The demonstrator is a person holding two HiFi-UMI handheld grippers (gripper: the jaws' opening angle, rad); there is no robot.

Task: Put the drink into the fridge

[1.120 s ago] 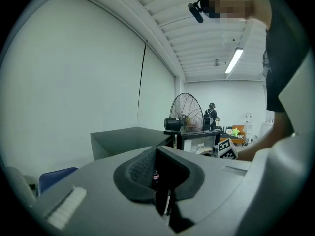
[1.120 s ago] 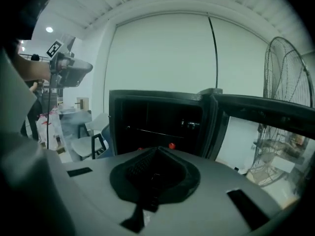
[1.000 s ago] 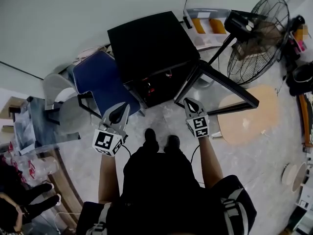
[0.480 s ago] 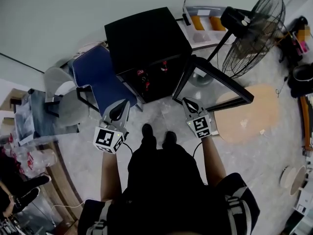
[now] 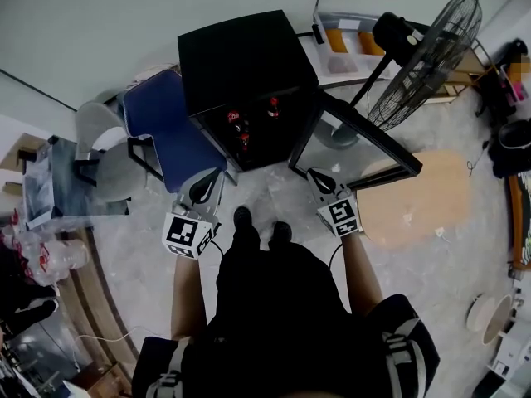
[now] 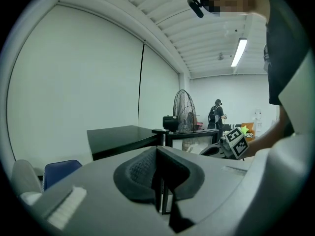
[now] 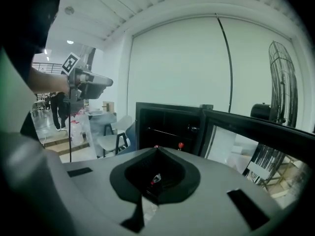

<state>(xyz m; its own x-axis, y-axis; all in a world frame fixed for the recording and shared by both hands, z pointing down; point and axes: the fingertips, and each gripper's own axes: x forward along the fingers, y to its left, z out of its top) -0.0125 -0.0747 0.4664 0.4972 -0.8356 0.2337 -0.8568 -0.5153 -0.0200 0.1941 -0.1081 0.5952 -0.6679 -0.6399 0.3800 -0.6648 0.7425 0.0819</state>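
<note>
The black fridge (image 5: 246, 60) stands open, its glass door (image 5: 357, 143) swung out to the right. Red-capped drink bottles (image 5: 238, 123) stand on its shelves; their caps (image 7: 180, 145) also show in the right gripper view. My left gripper (image 5: 214, 177) hovers in front of the fridge's left side, shut with nothing in it. My right gripper (image 5: 315, 173) is beside the door's lower edge, also shut and holding nothing. In the left gripper view the shut jaws (image 6: 158, 170) point past the fridge top (image 6: 123, 136). In the right gripper view the gripper (image 7: 156, 162) faces the open fridge (image 7: 165, 127).
A blue chair (image 5: 166, 127) and a grey chair (image 5: 99, 143) stand left of the fridge, with a glass table (image 5: 50, 193) further left. A pedestal fan (image 5: 423, 48) and a round wooden board (image 5: 415, 197) are on the right. A person (image 6: 215, 114) stands far off.
The fridge has slid up in the head view and its inside with the red-capped bottles shows more. Both grippers shifted a little and stay shut and empty.
</note>
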